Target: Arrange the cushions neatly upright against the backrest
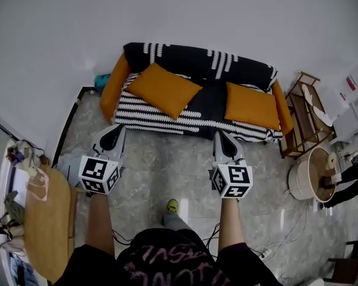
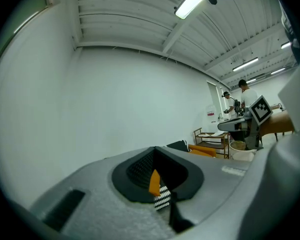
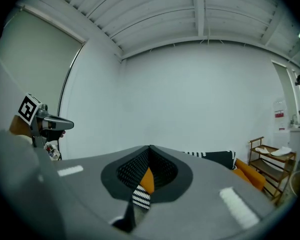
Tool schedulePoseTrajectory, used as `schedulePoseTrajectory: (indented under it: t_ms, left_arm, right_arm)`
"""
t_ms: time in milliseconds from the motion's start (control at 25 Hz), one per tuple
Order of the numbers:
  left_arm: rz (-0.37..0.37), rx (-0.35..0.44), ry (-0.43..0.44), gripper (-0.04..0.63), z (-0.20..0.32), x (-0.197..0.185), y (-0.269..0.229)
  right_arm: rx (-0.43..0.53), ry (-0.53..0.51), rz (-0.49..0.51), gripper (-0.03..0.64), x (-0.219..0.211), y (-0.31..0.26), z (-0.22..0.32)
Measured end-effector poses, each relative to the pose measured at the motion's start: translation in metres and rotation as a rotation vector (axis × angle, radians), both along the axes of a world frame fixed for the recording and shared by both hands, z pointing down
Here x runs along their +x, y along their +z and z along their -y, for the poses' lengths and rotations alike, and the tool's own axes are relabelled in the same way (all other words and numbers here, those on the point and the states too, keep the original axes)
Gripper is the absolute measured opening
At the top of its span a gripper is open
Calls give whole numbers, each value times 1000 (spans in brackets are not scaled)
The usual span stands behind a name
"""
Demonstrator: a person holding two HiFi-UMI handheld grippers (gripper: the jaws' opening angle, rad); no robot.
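A sofa (image 1: 197, 61) with a black-and-white striped cover and orange arms stands against the wall. One orange cushion (image 1: 164, 90) lies tilted on its left half, partly against the backrest. A second orange cushion (image 1: 251, 106) lies on the right of the seat. My left gripper (image 1: 114, 136) and right gripper (image 1: 222, 142) hover over the floor just in front of the sofa, both shut and empty. In the left gripper view the closed jaws leave only a sliver of orange and stripes (image 2: 157, 189) visible. The right gripper view shows the same sliver of orange and stripes (image 3: 142, 186).
A wooden rack (image 1: 304, 115) stands right of the sofa, with a round tub (image 1: 313, 174) in front of it. A wooden table (image 1: 45, 219) sits at the near left. Cables trail on the marble floor near my yellow shoe (image 1: 173, 206). People (image 2: 242, 91) stand far off.
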State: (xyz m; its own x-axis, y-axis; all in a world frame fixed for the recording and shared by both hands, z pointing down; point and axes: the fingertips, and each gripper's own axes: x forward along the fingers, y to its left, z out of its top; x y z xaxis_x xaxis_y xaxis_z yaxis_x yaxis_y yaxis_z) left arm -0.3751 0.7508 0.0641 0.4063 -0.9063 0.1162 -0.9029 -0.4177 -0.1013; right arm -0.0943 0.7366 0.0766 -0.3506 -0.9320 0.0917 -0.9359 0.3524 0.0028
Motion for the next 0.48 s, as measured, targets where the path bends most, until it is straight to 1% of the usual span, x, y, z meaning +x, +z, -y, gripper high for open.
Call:
schedulePoseTrajectory:
  t_ms: [240, 480]
  left_arm:
    - [23, -18, -18, 5, 80, 16, 3]
    - [38, -21, -30, 5, 134, 25, 3]
  right_arm:
    - [-15, -28, -7, 9, 13, 5, 87]
    - [-16, -47, 18, 9, 18, 9, 145]
